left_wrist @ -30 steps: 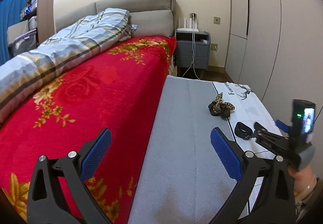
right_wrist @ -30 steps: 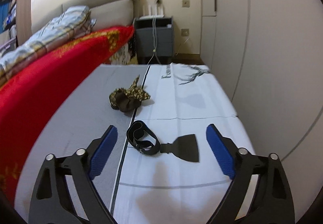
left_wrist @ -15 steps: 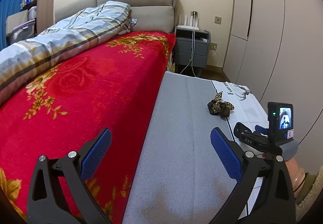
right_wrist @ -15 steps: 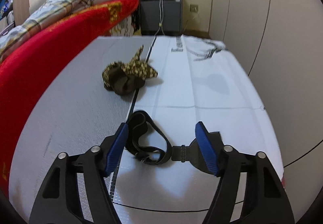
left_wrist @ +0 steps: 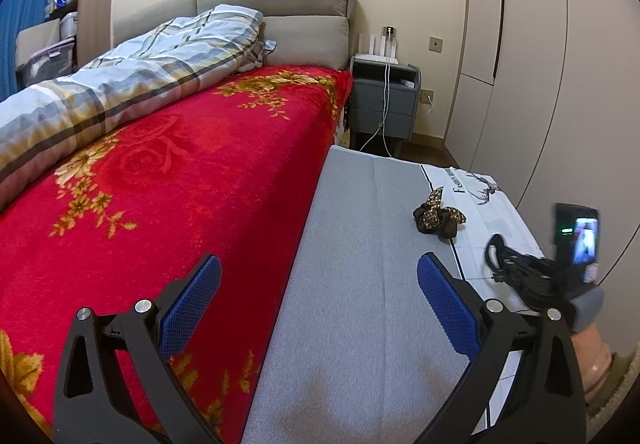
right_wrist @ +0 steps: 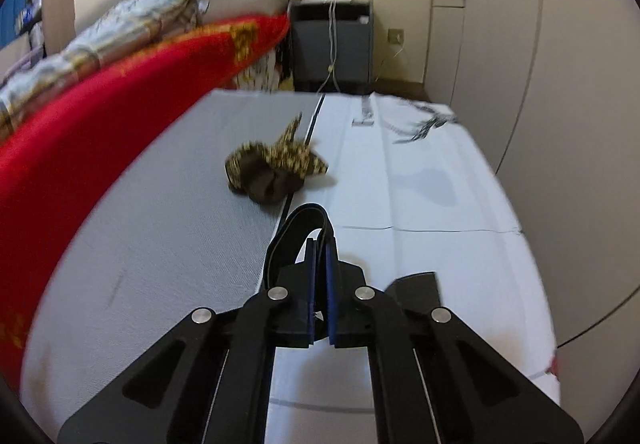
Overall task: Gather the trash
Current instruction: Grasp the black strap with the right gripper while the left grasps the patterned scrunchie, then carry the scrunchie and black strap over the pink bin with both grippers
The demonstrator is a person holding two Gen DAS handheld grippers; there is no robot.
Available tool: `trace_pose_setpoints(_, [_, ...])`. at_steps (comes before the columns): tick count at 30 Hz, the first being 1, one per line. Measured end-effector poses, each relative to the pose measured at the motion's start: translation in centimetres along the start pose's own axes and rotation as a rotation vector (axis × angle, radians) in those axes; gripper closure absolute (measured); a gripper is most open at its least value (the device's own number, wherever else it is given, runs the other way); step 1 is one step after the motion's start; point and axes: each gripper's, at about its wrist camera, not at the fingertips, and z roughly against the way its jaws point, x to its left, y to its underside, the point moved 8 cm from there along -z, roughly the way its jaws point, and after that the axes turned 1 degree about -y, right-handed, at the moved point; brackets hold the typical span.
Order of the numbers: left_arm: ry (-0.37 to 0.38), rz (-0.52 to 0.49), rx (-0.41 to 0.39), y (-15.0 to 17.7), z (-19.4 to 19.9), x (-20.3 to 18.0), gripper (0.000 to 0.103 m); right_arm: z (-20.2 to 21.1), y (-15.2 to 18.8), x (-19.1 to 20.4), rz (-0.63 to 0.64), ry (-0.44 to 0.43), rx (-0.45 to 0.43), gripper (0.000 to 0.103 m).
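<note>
The right gripper (right_wrist: 319,244) is seen with its blue pads drawn together on the black strap (right_wrist: 296,228); its jaws have just been closing, and the strap's loop is pinched between them while the rest of the loop arcs out ahead of the fingertips. A flat black end piece (right_wrist: 416,286) of the same strap shows just right of the gripper's frame, over the white printed sheet (right_wrist: 420,184). From the left wrist view the right gripper (left_wrist: 506,258) is found near the right edge of the low platform, with the strap (left_wrist: 494,248) bunched at its tip and a hand (left_wrist: 592,348) in a sleeve below it. The left gripper (left_wrist: 316,300) is held with its jaws wide apart and nothing between them, above the grey mat (left_wrist: 360,304) close to the mat's left edge, where the red floral blanket (left_wrist: 180,172) of the bed meets it. A leopard-print scrunchie (right_wrist: 272,168) lies farther along the platform, on the seam where the grey mat and the white sheet meet, apart from the strap and nearer the far edge. A plaid duvet (left_wrist: 140,72) is bunched on the bed's far side, and a grey nightstand (left_wrist: 384,104) stands beyond the platform's far edge against the wall.
</note>
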Motion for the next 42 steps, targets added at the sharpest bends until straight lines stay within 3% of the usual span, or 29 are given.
trace_pose_setpoints(5, [0.023, -0.007, -0.068, -2.1, -0.4, -2.0, 0.008, 6.7, -1.0, -1.5, 0.027, -0.028, -0.065, 0.098])
trace_pose_setpoints(12, [0.103, -0.137, -0.151, -4.5, -6.3, -10.6, 0.008, 13.7, 0.2, -5.7, 0.013, -0.011, -0.096, 0.098])
trace_pose_setpoints(19, [0.205, -0.108, -0.027, -3.0, -14.7, -16.3, 0.008, 15.7, 3.5, -8.9, -0.052, -0.013, -0.056, 0.098])
trace_pose_setpoints(24, [0.173, -0.082, 0.044, -1.4, -19.9, -17.5, 0.008, 15.8, 5.0, -10.1, -0.071, -0.018, -0.035, 0.098])
trace_pose_setpoints(32, [0.148, -0.122, 0.133, 0.0, -23.8, -18.5, 0.010, 15.3, 5.4, -10.5, -0.075, -0.034, -0.030, 0.098])
trace_pose_setpoints(33, [0.154, -0.120, 0.153, 0.1, -24.2, -18.6, 0.012, 15.2, 5.5, -10.6, -0.078, -0.035, -0.029, 0.098])
trace_pose_setpoints(34, [0.156, -0.118, 0.165, 0.2, -24.4, -18.6, 0.021, 15.2, 5.5, -10.6, -0.079, -0.034, -0.028, 0.098])
trace_pose_setpoints(36, [0.165, -0.114, 0.205, 0.5, -25.1, -18.5, 0.052, 15.1, 5.6, -10.6, -0.082, -0.037, -0.025, 0.098])
trace_pose_setpoints(37, [0.186, -0.110, 0.223, 0.8, -25.3, -18.7, 0.080, 15.2, 5.7, -10.6, -0.082, -0.036, -0.023, 0.098])
trace_pose_setpoints(39, [0.196, -0.103, 0.224, 0.8, -25.3, -18.5, 0.089, 15.1, 5.7, -10.4, -0.083, -0.037, -0.020, 0.098])
trace_pose_setpoints(42, [0.201, -0.111, 0.220, 0.7, -24.0, -18.2, 0.091, 15.3, 5.6, -10.2, -0.079, -0.037, -0.023, 0.098])
